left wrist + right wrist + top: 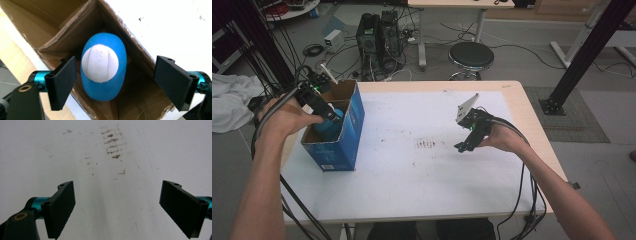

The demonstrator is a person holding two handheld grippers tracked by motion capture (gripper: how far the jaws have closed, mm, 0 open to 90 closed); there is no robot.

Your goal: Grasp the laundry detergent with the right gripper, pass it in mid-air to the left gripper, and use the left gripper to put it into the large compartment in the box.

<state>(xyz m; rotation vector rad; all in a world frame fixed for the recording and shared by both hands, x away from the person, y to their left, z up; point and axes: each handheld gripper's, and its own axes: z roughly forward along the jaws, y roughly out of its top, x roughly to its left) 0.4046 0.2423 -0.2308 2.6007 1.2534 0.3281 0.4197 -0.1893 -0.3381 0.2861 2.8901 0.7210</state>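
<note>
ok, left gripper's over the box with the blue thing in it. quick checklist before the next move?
1. Blue object inside the cardboard box: ok.
2. Left gripper released: ok, its fingers stand clear of the object on both sides.
3. Object settled on the box floor: cannot tell; it sits against an inner flap.
4. Box upright on the table: ok, though near the left edge.
5. Right gripper free: ok, open with nothing between its fingers, above the bare white table.
6. Lift path for the left gripper past the box walls: ok.
</note>
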